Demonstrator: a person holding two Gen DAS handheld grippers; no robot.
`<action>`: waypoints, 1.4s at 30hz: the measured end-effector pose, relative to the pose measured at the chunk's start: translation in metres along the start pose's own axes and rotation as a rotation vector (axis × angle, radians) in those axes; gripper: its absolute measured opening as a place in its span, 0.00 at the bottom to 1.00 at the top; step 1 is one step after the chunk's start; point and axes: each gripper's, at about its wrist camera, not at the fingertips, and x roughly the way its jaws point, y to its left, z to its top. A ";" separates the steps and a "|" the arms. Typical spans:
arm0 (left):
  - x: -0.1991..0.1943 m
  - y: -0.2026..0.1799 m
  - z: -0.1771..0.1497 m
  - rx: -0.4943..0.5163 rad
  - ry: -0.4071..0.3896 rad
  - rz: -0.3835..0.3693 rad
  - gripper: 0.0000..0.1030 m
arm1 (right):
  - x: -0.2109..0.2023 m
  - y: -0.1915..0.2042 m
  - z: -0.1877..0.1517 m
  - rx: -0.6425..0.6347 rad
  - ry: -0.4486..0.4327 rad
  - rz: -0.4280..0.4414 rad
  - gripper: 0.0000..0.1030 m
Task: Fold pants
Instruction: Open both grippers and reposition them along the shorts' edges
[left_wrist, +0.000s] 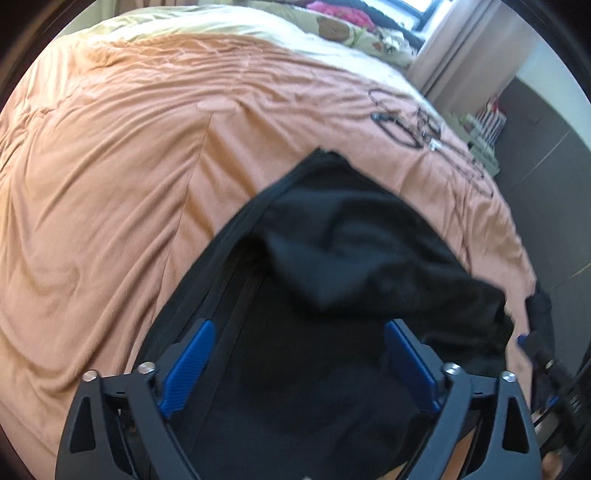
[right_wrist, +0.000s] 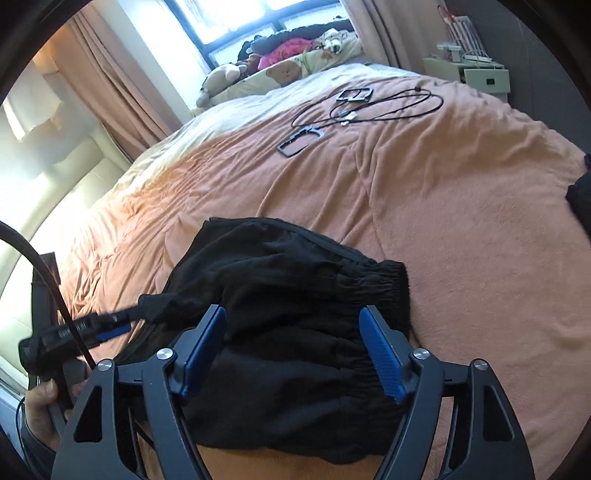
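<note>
An orange bedspread (right_wrist: 461, 229) covers the bed, black pants (right_wrist: 280, 295) bunched at its near edge (elastic waistband rightward). Left gripper (left_wrist: 299, 354) and right gripper (right_wrist: 293, 349) hover spread, empty. Best pinch both waistband corners, then flatten before folding.

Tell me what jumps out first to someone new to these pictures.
The black pants lie bunched in a heap on the orange blanket, near its front edge. Both grippers, left and right, hang open just over the heap. Farther back on the blanket, black cables lie in loose loops.
</note>
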 end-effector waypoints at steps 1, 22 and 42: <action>0.001 0.000 -0.006 0.009 0.010 0.004 0.98 | -0.002 -0.001 -0.002 -0.005 0.001 -0.012 0.73; -0.057 0.004 -0.063 0.198 -0.035 0.098 0.99 | -0.075 -0.003 -0.051 -0.144 -0.014 -0.061 0.73; -0.034 -0.006 -0.010 0.562 -0.054 -0.011 0.70 | -0.054 -0.014 -0.026 -0.154 0.053 -0.053 0.73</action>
